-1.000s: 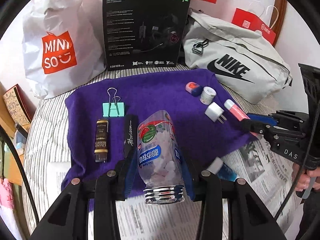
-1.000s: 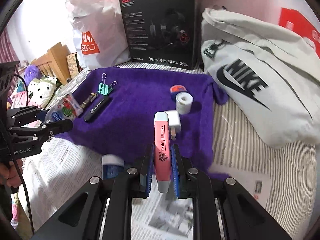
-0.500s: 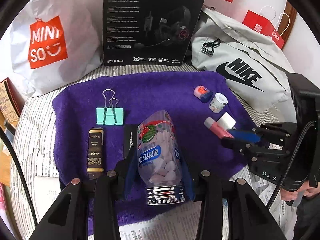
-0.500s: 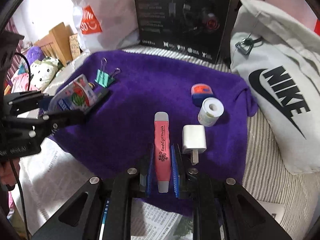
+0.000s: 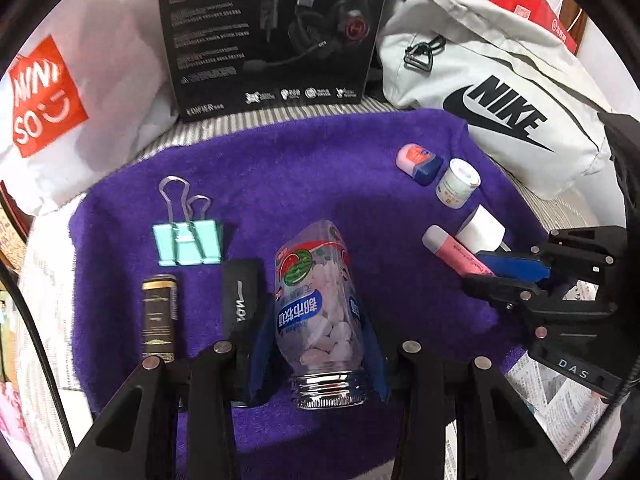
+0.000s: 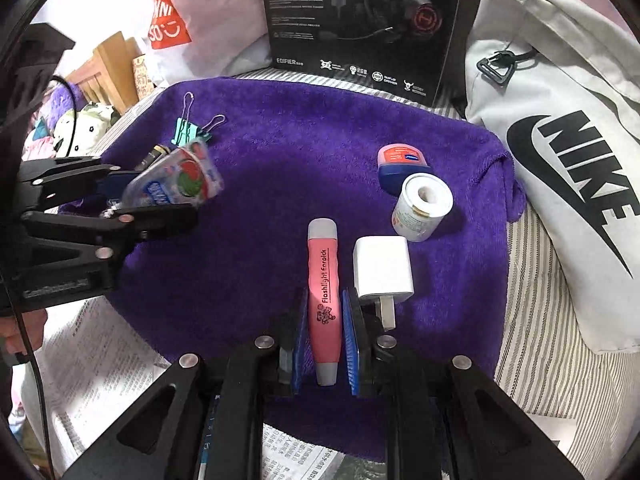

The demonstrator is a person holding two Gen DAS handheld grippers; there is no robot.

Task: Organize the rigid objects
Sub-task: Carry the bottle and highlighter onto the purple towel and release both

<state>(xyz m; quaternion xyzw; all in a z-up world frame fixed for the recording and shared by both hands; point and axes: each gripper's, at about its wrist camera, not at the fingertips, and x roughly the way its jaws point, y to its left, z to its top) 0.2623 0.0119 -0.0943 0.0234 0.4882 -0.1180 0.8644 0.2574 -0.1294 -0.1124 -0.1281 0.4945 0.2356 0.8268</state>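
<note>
Left gripper (image 5: 320, 320) angled steeply down, blue pads clamped on a clear bottle (image 5: 320, 304), metal cap toward the camera. Right gripper (image 6: 326, 312) likewise pitched down, jaws pinched narrow on a pink flashlight (image 6: 324, 280). Grippers side by side, apart.

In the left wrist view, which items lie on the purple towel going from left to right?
Black-and-gold tube → mint binder clip → black pen case → candy bottle in the left gripper → small white bottle.

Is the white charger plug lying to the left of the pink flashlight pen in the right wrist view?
No, the white charger plug lies on the purple towel just to the right of the pink flashlight pen.
</note>
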